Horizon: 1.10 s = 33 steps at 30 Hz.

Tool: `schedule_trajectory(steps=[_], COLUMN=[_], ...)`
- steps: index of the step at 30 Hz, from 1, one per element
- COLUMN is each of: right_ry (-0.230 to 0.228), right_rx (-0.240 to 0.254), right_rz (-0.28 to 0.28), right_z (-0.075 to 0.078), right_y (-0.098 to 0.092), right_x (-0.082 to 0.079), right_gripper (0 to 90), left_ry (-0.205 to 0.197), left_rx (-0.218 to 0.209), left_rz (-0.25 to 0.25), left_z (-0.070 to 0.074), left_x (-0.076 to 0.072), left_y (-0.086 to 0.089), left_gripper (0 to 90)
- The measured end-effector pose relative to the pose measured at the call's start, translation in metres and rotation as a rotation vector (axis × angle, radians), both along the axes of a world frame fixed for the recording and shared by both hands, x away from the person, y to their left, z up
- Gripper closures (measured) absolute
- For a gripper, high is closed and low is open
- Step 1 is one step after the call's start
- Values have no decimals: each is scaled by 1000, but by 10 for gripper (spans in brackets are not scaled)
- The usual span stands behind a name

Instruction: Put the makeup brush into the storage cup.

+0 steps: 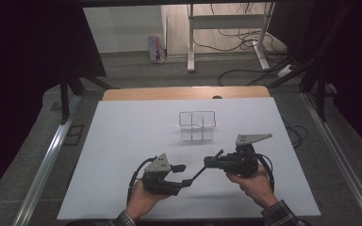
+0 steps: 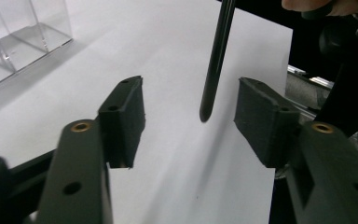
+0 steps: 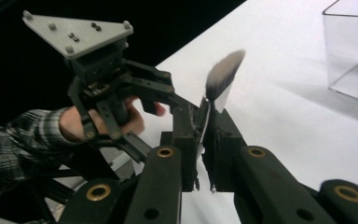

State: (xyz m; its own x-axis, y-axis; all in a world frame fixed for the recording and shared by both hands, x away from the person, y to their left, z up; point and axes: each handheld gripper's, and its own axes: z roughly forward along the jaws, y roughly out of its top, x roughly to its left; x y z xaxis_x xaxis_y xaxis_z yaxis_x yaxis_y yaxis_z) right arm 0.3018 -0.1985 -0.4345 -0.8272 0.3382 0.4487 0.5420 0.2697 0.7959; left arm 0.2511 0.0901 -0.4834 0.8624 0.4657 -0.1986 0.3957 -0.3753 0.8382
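The right gripper [image 3: 204,140] is clenched on a makeup brush [image 3: 223,74] near its bristles. The left gripper [image 2: 189,116] is released, its jaws parted around the brush's handle tip without touching. The handover appears done; placing the brush in the clear organizer [image 1: 197,125], well apart, is judged left.

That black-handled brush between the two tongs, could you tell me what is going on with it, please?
A person holds a pair of tongs in each hand over the white table sheet. The right tongs are shut on the slim black-handled makeup brush with pale, dark-tipped bristles, gripping it near the bristle end. The left tongs stand open, their pads apart on either side of the handle's tip and not touching it. A clear plastic divided organiser box waits farther back on the sheet.
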Motion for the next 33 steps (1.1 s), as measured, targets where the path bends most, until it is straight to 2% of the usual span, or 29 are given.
schedule_trajectory(steps=[2,4,5,9,12,13,14,15,16,17,23,27,29,30,31,33], right_ry=[-12,-20,-31,-61,-84,-88,-88,-98,-103,-108,-127,-158,-167,-186,-186,-211], right_rx=[-8,-16,-21,-42,-57,-61,-61,-68,-72,-75,-85,-107,-115,-129,-129,-144], right_rz=[-3,-6,-7,-15,-23,-27,-27,-37,-43,-50,-74,-82,-86,-88,-88,-105], right_z=[0,1,2,3,4,4,4,5,5,6,7,8,9,9,9,10], right_y=[-1,-1,-1,-2,-4,-4,-4,-6,-7,-8,-14,-16,-17,-17,-17,-18], right_x=[0,-1,-1,-2,-3,-3,-3,-4,-4,-4,-4,-5,-6,-6,-6,-7], right_gripper=[830,830,830,829,829,829,829,829,829,829,829,828,829,829,829,829], left_ry=[2,2,5,-4,-9,-13,-13,-18,-18,-20,2,15,15,14,14,24], left_rx=[32,45,68,123,149,170,170,197,197,219,217,211,215,222,222,206], left_rz=[12,18,25,43,51,64,64,76,76,90,115,167,179,208,208,243], left_z=[2,2,3,6,6,7,7,7,7,7,8,7,7,6,6,3], left_x=[0,-1,-1,-3,-4,-6,-6,-7,-7,-9,-12,-14,-14,-14,-14,-14], left_y=[3,4,6,10,13,16,16,19,19,23,39,57,61,68,68,77], left_gripper=[355,335,297,238,195,186,171,157,145,131,77,49,41,37,34,30])
